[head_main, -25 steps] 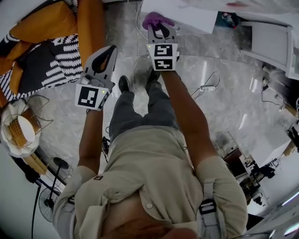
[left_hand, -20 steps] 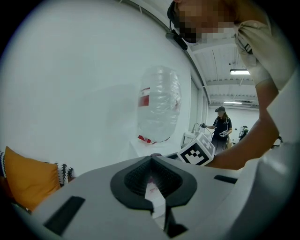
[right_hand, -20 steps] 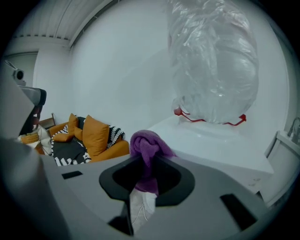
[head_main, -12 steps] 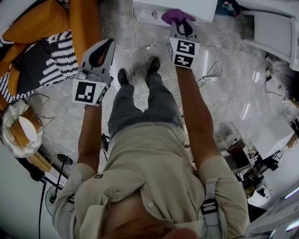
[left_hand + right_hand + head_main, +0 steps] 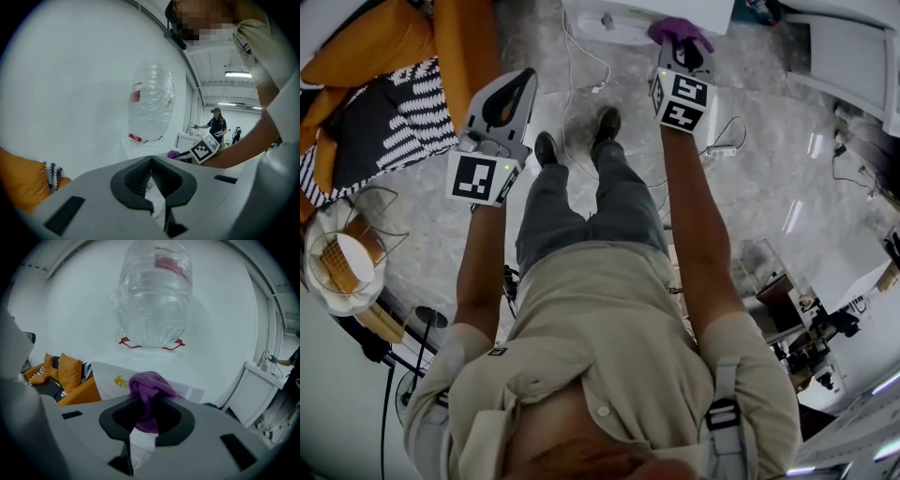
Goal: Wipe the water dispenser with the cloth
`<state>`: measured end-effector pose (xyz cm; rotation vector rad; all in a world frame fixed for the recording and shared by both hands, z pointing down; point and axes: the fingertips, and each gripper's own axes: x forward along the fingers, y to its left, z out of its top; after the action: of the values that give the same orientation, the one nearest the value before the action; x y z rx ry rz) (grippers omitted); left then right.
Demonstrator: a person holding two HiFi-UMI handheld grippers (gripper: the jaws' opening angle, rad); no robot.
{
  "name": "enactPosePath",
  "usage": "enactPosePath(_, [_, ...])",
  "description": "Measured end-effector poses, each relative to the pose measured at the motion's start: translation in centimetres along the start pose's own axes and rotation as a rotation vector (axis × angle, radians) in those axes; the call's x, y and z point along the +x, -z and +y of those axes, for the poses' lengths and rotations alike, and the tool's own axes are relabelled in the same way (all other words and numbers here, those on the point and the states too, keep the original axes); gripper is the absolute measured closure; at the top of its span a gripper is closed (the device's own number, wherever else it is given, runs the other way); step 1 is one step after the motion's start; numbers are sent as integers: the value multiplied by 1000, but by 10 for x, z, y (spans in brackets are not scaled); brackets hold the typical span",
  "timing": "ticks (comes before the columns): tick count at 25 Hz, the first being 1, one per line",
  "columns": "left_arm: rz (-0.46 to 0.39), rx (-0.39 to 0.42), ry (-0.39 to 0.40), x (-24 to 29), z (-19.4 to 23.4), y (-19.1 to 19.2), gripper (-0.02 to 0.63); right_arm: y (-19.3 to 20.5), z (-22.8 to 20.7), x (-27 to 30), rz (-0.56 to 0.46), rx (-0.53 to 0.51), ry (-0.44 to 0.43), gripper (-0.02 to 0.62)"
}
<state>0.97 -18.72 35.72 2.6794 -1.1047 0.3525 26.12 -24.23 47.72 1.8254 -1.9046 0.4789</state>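
The water dispenser [image 5: 140,373] is a white box with a clear upturned bottle [image 5: 154,291] on top; in the head view only its white top [image 5: 647,14] shows at the upper edge. My right gripper [image 5: 147,401] is shut on a purple cloth [image 5: 147,383]. In the head view that gripper [image 5: 680,49] holds the cloth [image 5: 678,30] right at the dispenser's front edge. My left gripper [image 5: 520,82] hangs to the left over the floor, shut with nothing in it. The left gripper view shows its jaws [image 5: 151,161] closed, with the bottle [image 5: 151,105] and the cloth [image 5: 173,153] beyond.
An orange sofa with striped cushions [image 5: 384,56] stands at the left. A wire basket [image 5: 342,262] and a fan stand [image 5: 412,328] are lower left. Cables [image 5: 581,66] and a power strip [image 5: 719,150] lie on the marble floor. A white cabinet [image 5: 844,56] stands right.
My right gripper has carried the purple cloth forward and to the right, up to the dispenser. The left gripper has stayed roughly where it was, still shut.
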Motion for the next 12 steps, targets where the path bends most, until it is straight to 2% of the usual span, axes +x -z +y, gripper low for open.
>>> enactPosePath(7, [45, -15, -25, -15, 10, 22, 591, -7, 70, 23, -7, 13, -95, 512])
enactPosePath(12, [-24, -55, -63, -22, 18, 25, 591, -8, 139, 49, -8, -12, -206, 512])
